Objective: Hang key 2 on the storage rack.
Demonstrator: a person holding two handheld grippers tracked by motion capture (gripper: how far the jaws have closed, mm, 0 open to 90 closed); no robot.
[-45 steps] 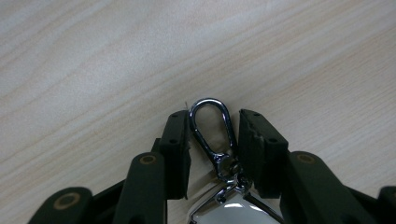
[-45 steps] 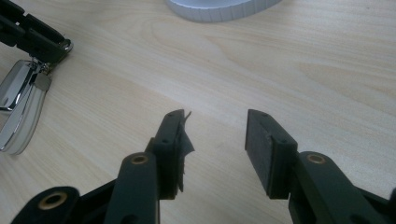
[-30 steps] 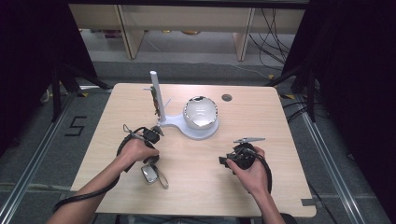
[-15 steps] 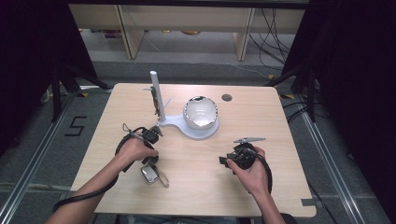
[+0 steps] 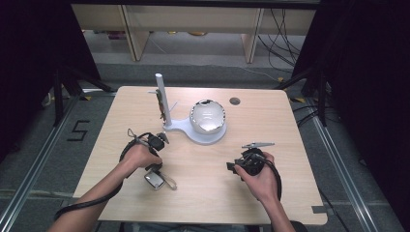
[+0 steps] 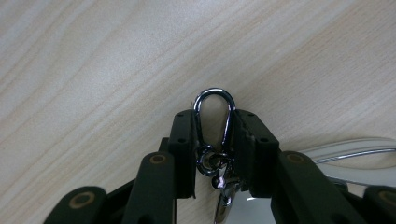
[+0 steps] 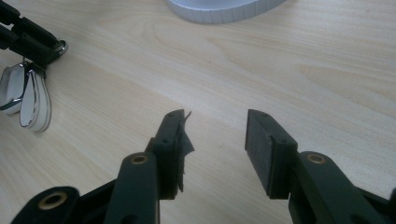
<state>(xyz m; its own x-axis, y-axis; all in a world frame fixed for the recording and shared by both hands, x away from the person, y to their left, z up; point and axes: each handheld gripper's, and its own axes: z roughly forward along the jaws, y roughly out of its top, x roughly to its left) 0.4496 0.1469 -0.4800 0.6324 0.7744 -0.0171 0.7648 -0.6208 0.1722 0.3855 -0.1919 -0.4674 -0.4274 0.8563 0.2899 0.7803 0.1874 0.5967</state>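
Left gripper [image 6: 214, 154]: my jaws have just been closing and now pinch the clasp [image 6: 214, 119] of the keychain [image 5: 155, 180], which lies on the table [image 5: 270, 121] near its front-left part. Grasp looks done; lift not yet. Right gripper [image 7: 215, 144]: jaws apart, nothing between them, resting over bare wood. I judge the remaining work is carrying the keychain to the stand [image 5: 162, 104] behind and hanging it there.
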